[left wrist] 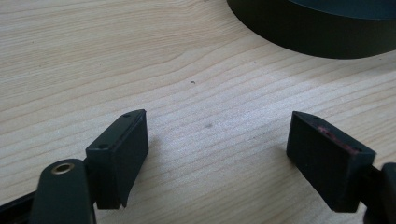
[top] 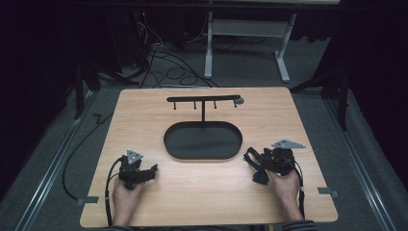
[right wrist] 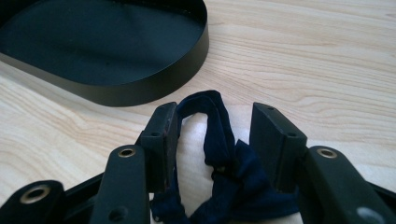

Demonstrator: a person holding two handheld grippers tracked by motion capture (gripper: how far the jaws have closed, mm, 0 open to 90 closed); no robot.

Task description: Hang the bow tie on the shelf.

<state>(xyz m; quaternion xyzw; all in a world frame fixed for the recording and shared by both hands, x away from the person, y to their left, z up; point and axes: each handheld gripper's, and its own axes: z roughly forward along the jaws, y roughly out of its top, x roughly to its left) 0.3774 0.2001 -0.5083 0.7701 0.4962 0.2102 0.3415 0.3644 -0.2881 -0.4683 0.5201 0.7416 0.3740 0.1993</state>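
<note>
Right gripper view: scrunchie [right wrist: 224, 163] between tongs [right wrist: 215, 135]

Left hand [top: 126, 190] rests near the tray's [top: 202, 141] left end, left gripper [left wrist: 217, 154] level, jaws wide apart with nothing between. Right hand [top: 285, 184] sits off the tray's right end; right gripper [right wrist: 212, 140] jaws part-spread around a dark fabric loop [right wrist: 224, 163].

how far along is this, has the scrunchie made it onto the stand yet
Not yet. The hook bar and tray hold nothing. The dark scrunchie lies on the table between the right gripper's jaws. The left gripper is open above bare wood. Lifting and hanging remain.
</note>
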